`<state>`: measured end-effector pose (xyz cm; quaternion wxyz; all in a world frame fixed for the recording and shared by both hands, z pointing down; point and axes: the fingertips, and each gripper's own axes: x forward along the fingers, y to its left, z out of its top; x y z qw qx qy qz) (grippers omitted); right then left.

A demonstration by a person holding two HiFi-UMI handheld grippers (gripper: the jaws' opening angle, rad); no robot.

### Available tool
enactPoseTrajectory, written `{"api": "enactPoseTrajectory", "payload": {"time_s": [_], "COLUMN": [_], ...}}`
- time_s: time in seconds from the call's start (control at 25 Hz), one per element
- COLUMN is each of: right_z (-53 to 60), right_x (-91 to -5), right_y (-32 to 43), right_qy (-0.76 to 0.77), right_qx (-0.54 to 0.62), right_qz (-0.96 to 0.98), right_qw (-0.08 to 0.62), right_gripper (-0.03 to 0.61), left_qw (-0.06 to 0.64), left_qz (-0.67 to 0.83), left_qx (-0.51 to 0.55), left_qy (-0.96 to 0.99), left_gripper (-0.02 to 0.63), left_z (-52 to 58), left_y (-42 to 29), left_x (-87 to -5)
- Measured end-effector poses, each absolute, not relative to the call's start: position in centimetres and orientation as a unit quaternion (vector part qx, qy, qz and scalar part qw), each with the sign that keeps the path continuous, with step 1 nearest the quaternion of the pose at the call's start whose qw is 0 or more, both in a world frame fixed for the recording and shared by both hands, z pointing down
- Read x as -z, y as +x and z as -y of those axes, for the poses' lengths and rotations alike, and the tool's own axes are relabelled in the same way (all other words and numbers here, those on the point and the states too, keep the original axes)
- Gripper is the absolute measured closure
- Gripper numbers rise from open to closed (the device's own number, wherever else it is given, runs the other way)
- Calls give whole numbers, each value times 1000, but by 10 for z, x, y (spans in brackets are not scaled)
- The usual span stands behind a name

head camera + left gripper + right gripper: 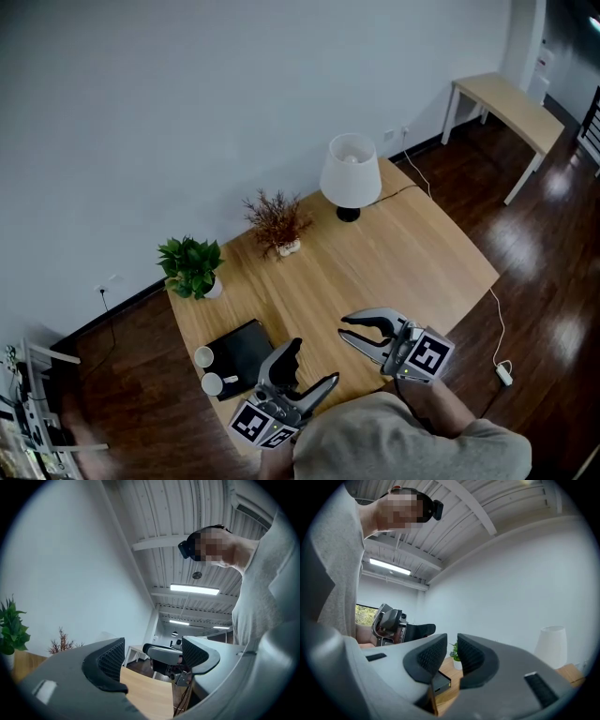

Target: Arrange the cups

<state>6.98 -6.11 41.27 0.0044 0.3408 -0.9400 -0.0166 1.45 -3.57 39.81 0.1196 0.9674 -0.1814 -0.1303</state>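
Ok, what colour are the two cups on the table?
Both cups are white; the head view shows them best.

Office-type rm, wood table (403, 253) w/ lamp (351, 169), potted plant (190, 262), ceiling strip lights (194, 589), spare desk (506, 101)

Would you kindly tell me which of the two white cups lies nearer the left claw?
The front cup, by the near edge of the table; the back cup sits just beyond it, toward the green plant.
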Motion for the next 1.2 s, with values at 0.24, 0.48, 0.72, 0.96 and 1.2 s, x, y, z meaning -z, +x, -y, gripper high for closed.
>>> {"api": "enactPoseTrajectory", "payload": {"time_s": [0.24,0.48,0.72,0.96,1.2], "right_z": [59,55,53,52,51], "right_x": [-408,-405,-402,-403,-405], "right_y": [62,54,49,45,41], "right_qy": [334,324,319,317,318], "right_qx": [25,37,45,45,42], "right_qz": [942,945,946,947,946], "right_qw": [14,22,27,33,38], "right_gripper": [515,515,515,515,515], "left_qw": [117,113,109,110,110], "left_qz": [186,189,191,193,194], "left_qx": [136,142,149,154,156], "left_qy": [966,965,964,963,962], "left_gripper": [232,231,232,232,232], "left_z": [34,32,30,29,28], "left_y": [9,3,-1,-4,-9], "left_x": [-396,-393,-390,-388,-390]}}
